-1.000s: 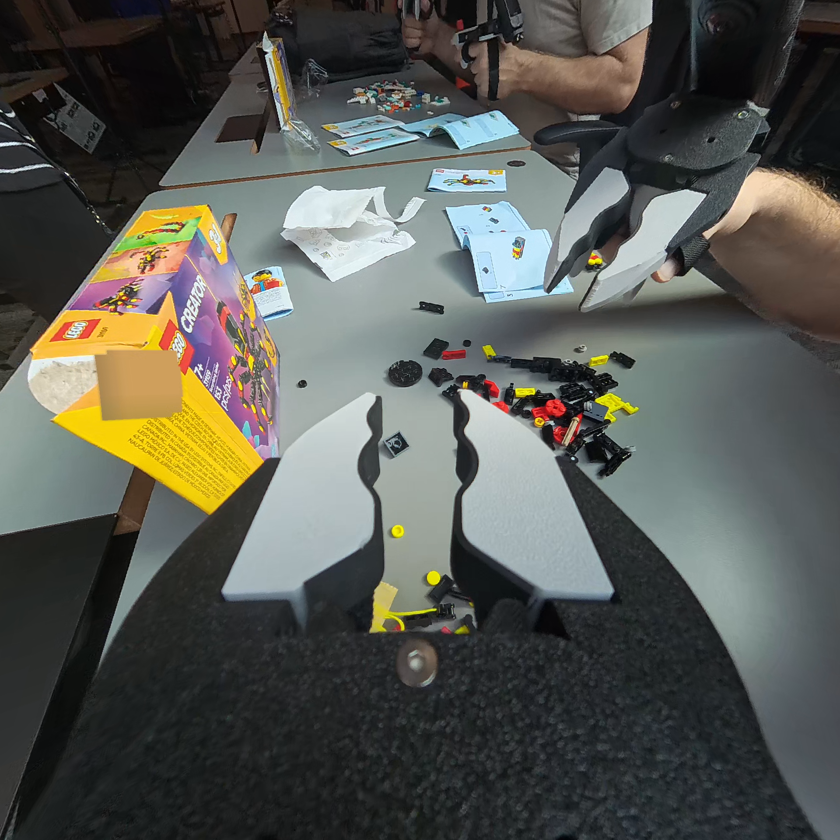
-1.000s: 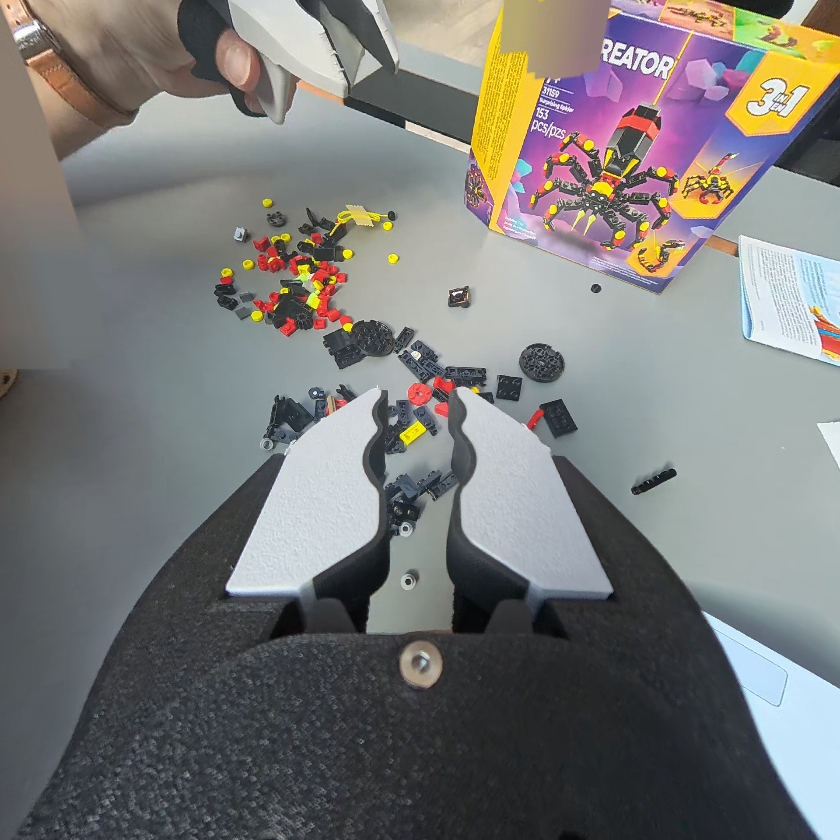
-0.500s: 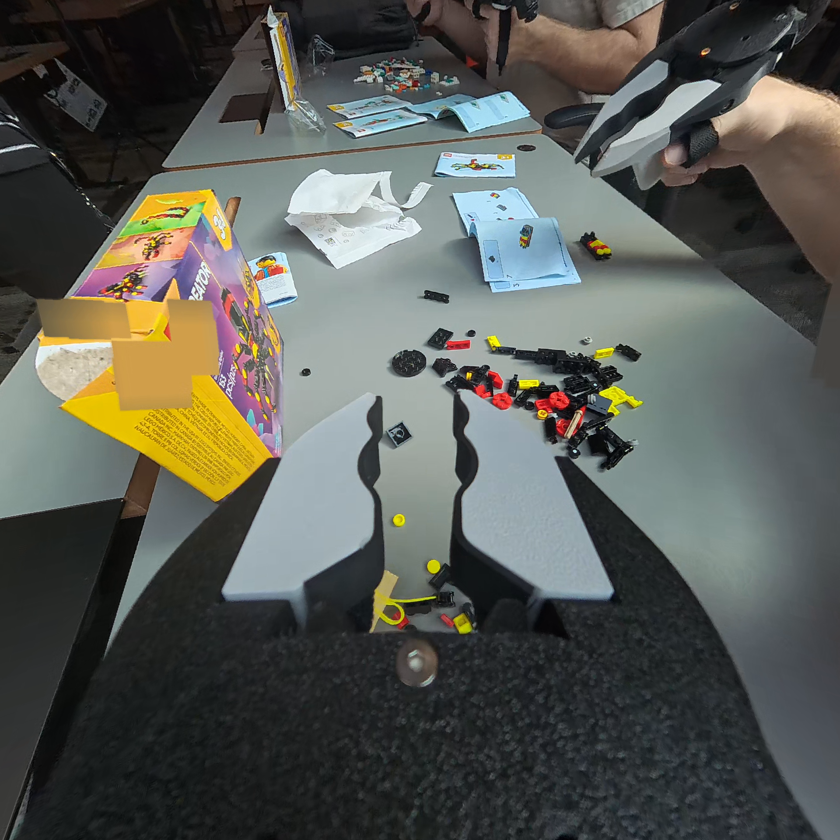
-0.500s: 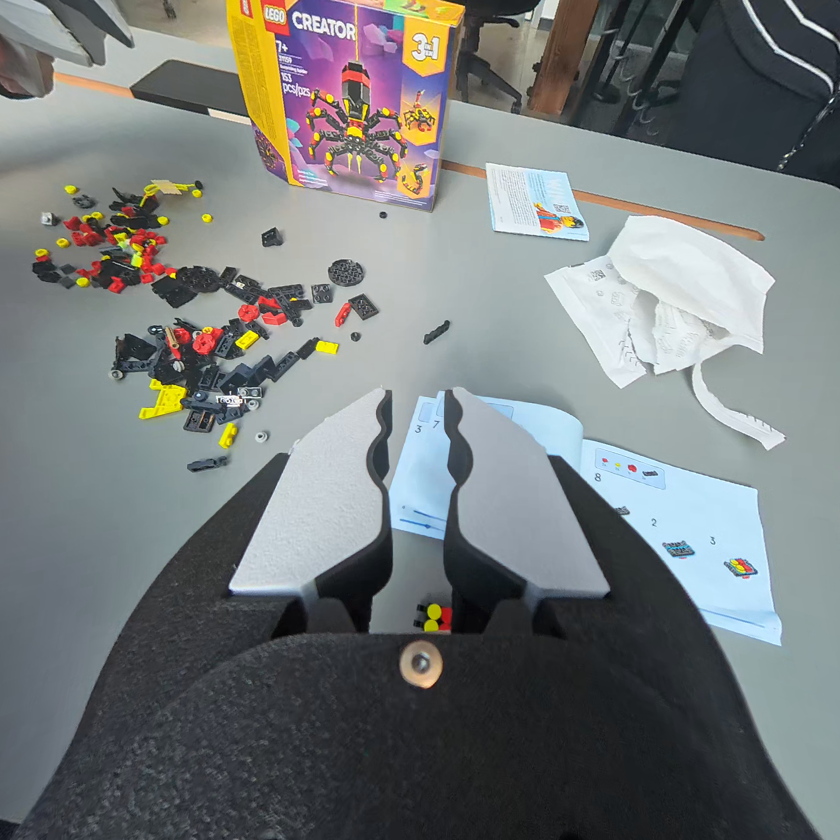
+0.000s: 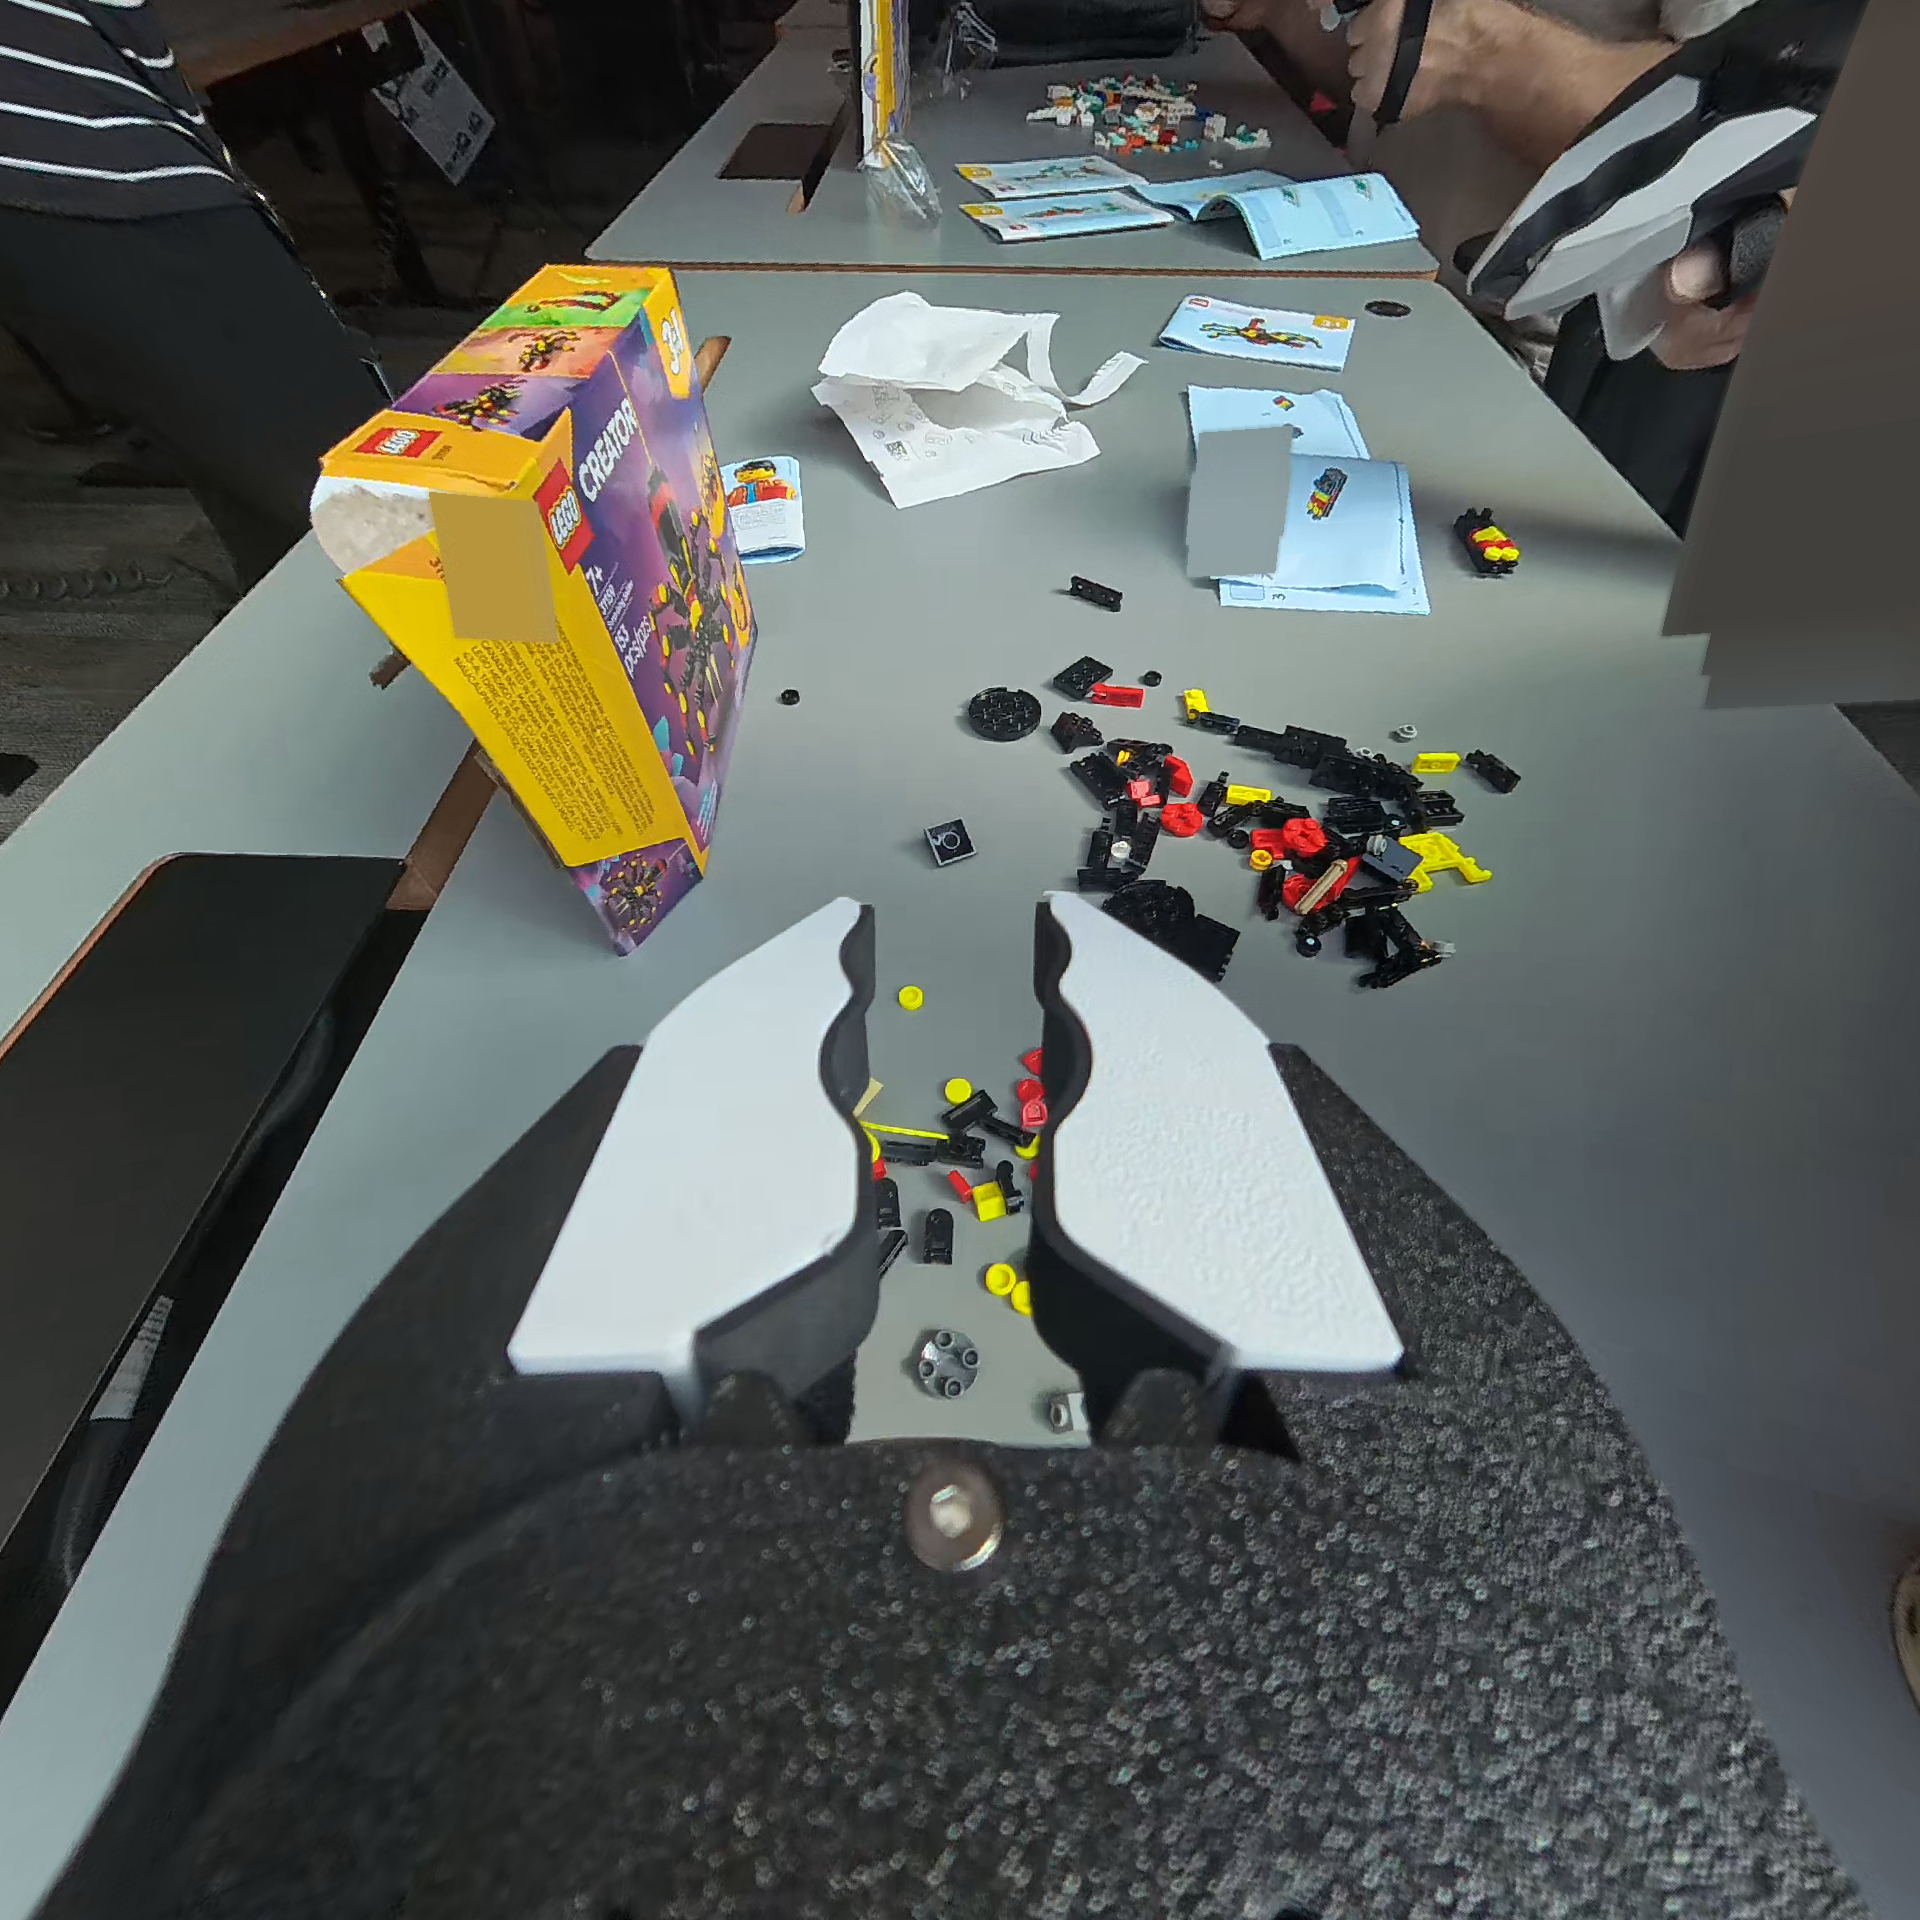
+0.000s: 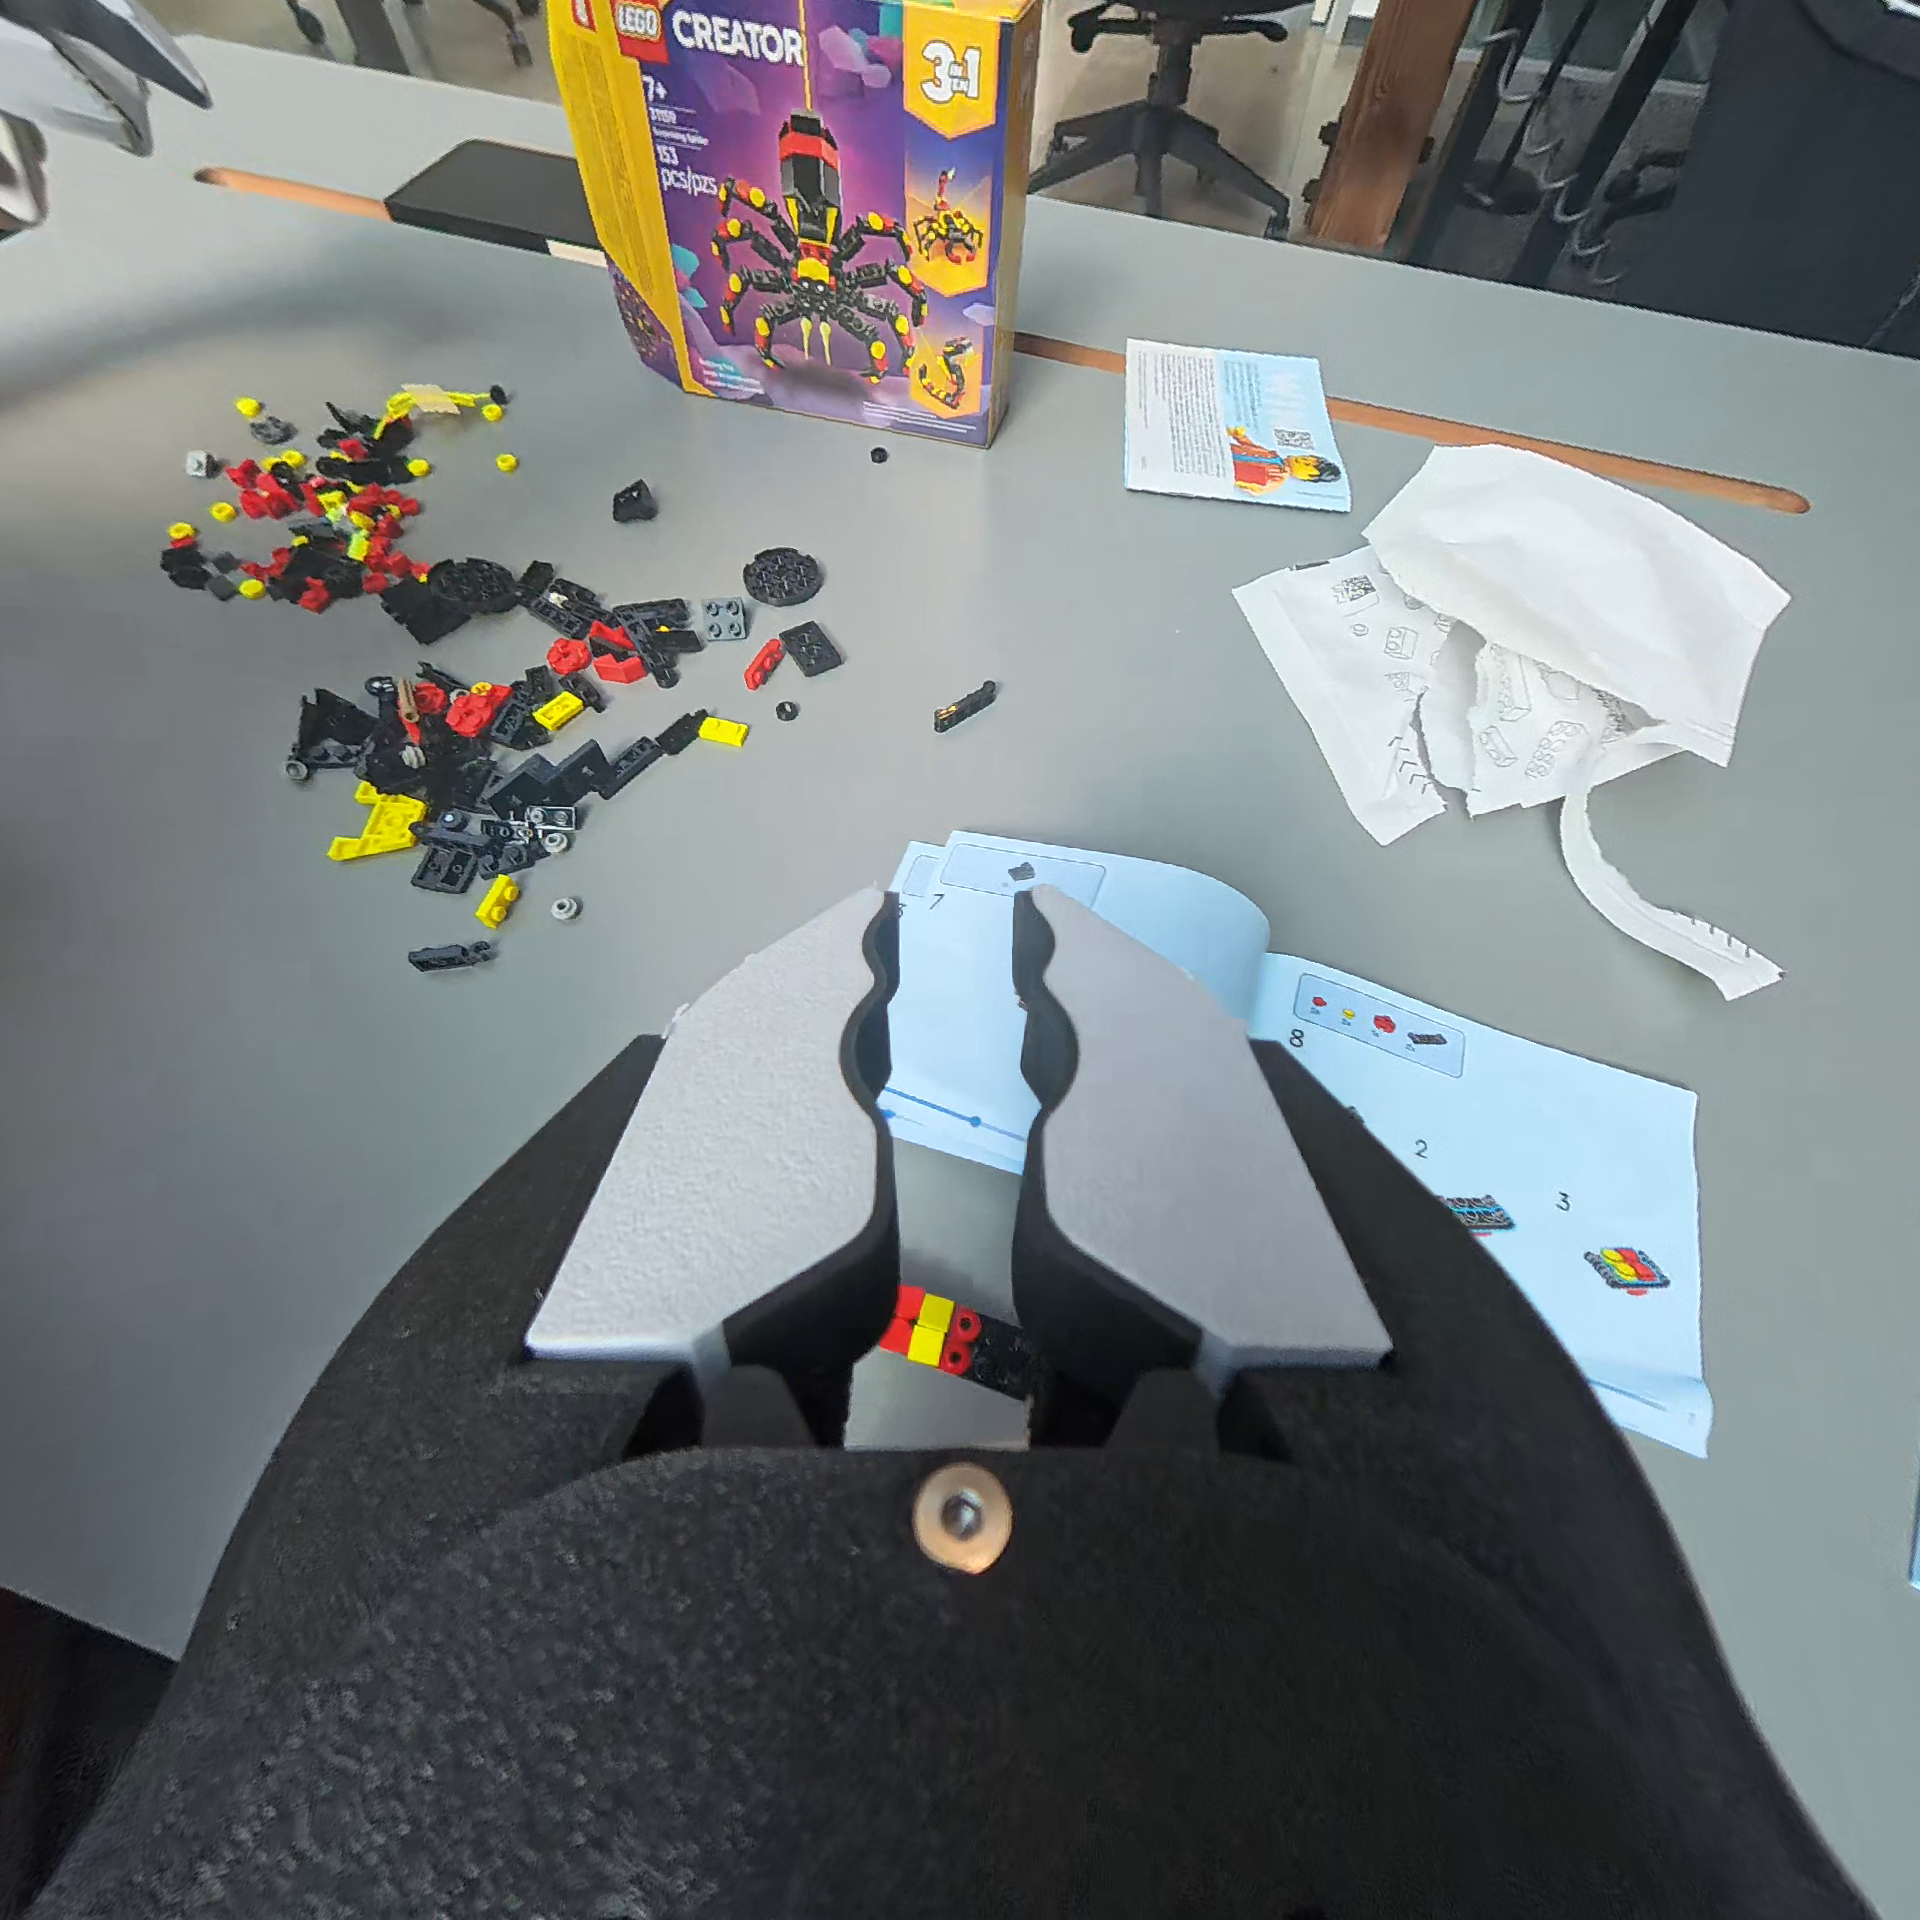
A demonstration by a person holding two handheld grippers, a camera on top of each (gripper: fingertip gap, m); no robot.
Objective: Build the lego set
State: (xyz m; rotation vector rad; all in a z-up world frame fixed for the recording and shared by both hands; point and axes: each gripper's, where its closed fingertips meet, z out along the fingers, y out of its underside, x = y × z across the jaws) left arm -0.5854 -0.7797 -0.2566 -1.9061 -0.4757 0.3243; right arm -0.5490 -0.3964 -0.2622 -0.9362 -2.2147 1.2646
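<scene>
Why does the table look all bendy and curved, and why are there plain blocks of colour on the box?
Left wrist view: the wide-angle lens bows the table edges, and the box leans; the flat patch on it was laid over afterwards. Right wrist view: same curving, soft even light, faint shadows under the bricks, which look sharp.

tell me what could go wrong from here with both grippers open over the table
1. The left gripper hovers open over small loose pieces; closing could pinch several or flick some away.
2. The right gripper sits above the small red, yellow and black assembly beside the open instruction booklet; coming down could knock it or crease the page.
</scene>
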